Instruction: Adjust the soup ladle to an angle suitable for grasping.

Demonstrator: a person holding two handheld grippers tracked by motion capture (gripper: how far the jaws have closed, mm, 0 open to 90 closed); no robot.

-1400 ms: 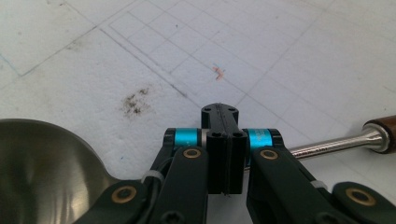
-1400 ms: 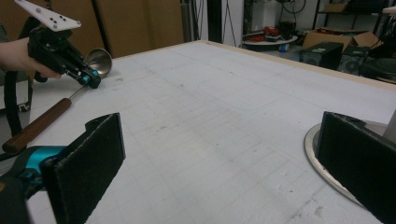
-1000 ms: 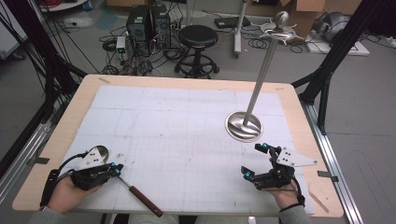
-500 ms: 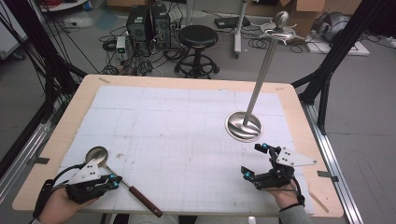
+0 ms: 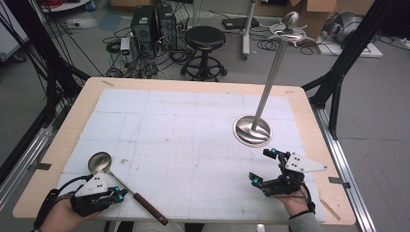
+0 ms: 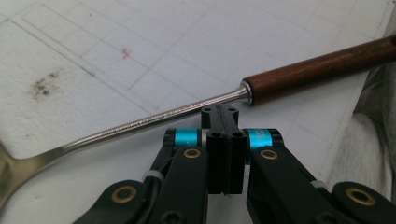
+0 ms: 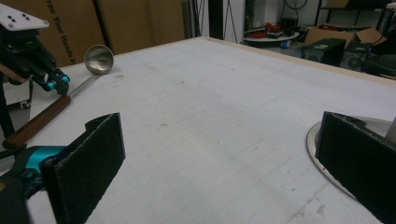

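Ladle (image 5: 126,188) lies flat on the mat, bowl empty, closed left hand-held gripper (image 5: 120,195) just beside its shaft.

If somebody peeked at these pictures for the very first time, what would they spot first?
Probably the tall shiny metal stand, rising from its round base on the right side of the white mat. Next, the ladle with its brown wooden handle, lying at the near left corner, where the left gripper sits with its jaws closed right beside the metal shaft. The right gripper rests near the stand's base, jaws wide open.
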